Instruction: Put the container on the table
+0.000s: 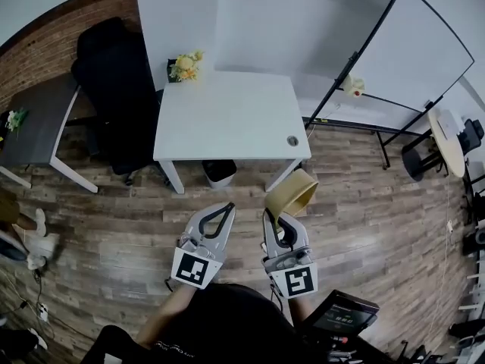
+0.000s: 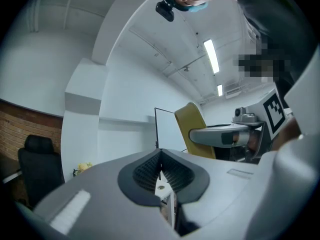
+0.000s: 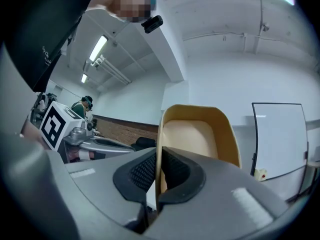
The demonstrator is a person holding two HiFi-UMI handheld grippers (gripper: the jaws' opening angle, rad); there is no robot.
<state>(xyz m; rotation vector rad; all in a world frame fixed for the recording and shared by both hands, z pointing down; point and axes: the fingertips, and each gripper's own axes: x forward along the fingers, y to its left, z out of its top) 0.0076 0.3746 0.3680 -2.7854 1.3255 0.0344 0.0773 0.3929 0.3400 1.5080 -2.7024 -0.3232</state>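
Right gripper [image 1: 277, 220] clamped on tan container [image 1: 292, 192] wall; left gripper [image 1: 226, 208], 9 o'clock of it, closed empty; white table [image 1: 227, 120] 12 o'clock.

We see a white table [image 1: 227, 120] standing on a wood-plank floor [image 1: 364, 226]. At its far left corner sit yellow flowers [image 1: 186, 67], and near its front right corner lies a small round disc [image 1: 292, 140]. Under its front edge a bin [image 1: 219, 173] stands on the floor. A black chair [image 1: 114, 89] stands just left, and beyond it a dark table [image 1: 38, 120] bears a plant [image 1: 15, 118]. A whiteboard [image 1: 402, 51] stands on the floor to the right
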